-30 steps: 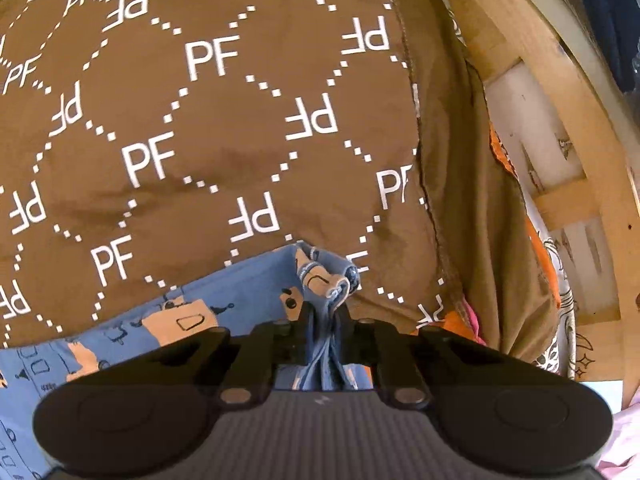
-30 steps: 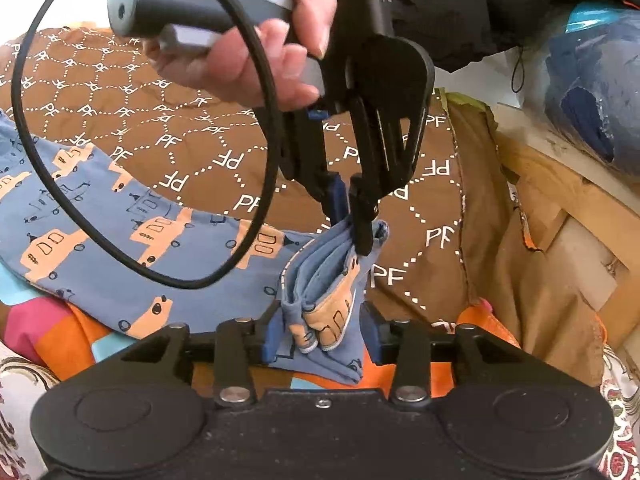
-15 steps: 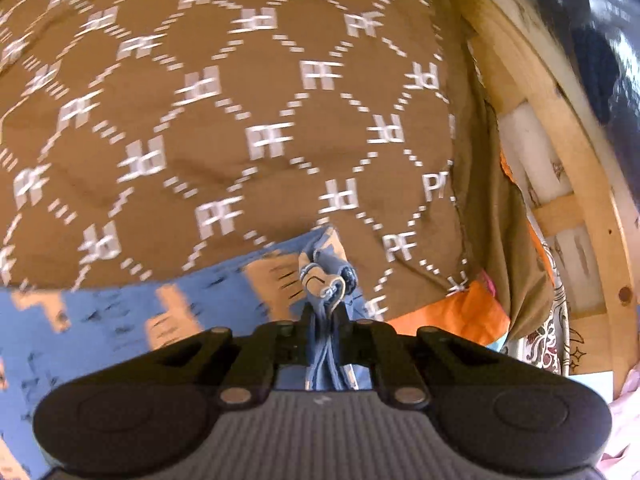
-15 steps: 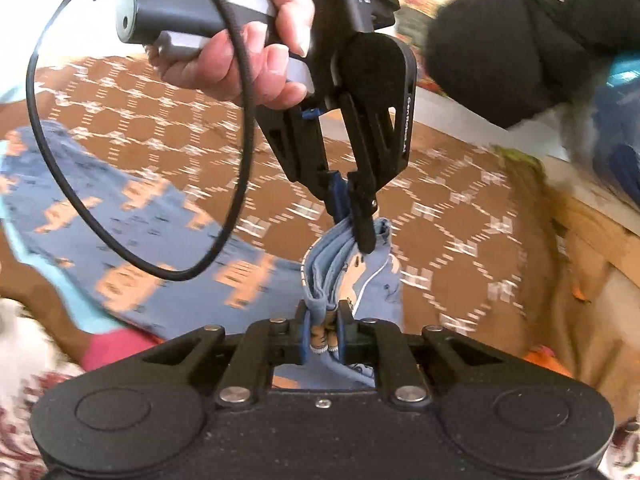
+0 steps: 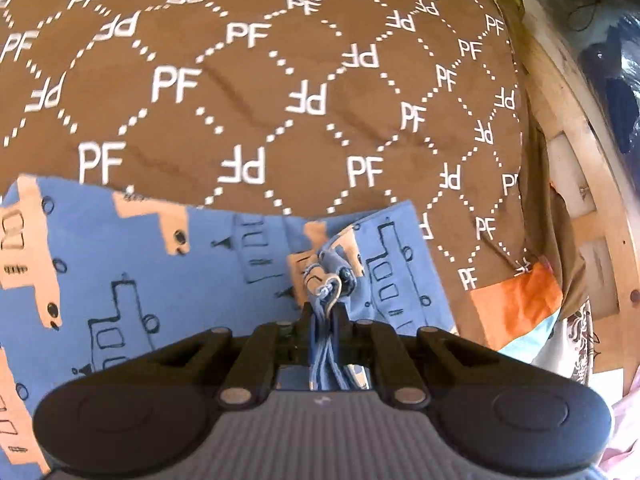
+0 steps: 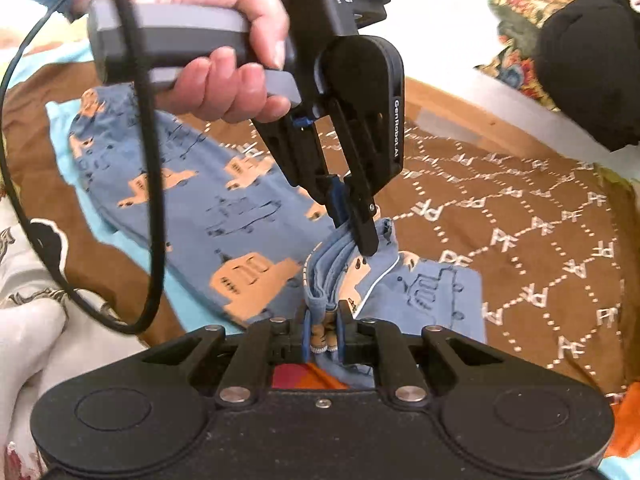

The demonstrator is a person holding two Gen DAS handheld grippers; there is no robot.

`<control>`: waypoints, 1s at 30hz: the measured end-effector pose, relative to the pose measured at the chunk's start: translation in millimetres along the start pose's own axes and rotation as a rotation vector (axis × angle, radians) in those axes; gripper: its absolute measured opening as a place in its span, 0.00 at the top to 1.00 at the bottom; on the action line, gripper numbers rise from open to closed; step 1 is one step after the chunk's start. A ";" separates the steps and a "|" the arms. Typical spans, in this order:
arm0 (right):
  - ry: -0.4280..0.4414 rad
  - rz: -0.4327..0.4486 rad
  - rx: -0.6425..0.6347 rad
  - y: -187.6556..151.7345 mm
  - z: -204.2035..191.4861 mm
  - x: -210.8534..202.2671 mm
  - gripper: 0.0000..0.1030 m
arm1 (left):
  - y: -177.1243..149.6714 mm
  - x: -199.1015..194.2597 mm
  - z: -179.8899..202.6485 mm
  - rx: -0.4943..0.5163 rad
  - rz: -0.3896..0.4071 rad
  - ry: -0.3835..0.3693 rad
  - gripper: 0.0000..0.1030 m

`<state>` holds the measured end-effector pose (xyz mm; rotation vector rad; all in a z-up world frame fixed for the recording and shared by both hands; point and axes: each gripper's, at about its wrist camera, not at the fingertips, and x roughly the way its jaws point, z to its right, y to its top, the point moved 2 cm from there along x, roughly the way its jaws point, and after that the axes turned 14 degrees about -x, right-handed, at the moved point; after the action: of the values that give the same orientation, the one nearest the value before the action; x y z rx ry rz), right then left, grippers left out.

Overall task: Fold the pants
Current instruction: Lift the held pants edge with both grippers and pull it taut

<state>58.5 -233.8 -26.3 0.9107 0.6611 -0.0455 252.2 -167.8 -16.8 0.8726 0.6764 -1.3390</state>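
Both tongs are pinching bunched layers of the pants (image 6: 248, 216): the right tongs (image 6: 323, 334) clamp the folded edge close to where the left tongs (image 6: 354, 226) grip it. The blue pants trail away across the brown PF-print cover (image 5: 280, 80). Light, limp cloth, I judge; it will sag and slip between grips, so hold at hems or corners through all layers.

Bright, warm daylight throughout; blown-out white glare along the top of the right wrist view. Strong fisheye bending at edges, dark vignette in corners. Slight motion smear on the brown blanket (image 5: 280, 92) lettering, upper left. Soft shadows only. Foreground housings sharp.
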 end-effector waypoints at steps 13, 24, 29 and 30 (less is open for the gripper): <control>0.007 -0.020 -0.038 -7.5 -10.2 6.2 0.84 | -22.8 7.8 -39.6 -0.033 0.097 -0.141 0.88; 0.026 -0.038 -0.029 17.4 -9.6 5.4 0.88 | -19.2 -21.7 -59.2 -0.027 0.111 -0.212 0.93; 0.098 -0.014 -0.042 48.0 -27.2 11.5 0.89 | -15.7 -45.4 -92.7 -0.015 0.123 -0.198 0.93; 0.116 -0.011 -0.048 54.9 -31.7 14.3 0.89 | -14.9 -50.6 -100.7 -0.026 0.128 -0.201 0.93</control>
<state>70.7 -172.4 -8.5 0.8675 0.7721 0.0133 237.6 -55.9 -29.9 0.7369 0.4728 -1.2795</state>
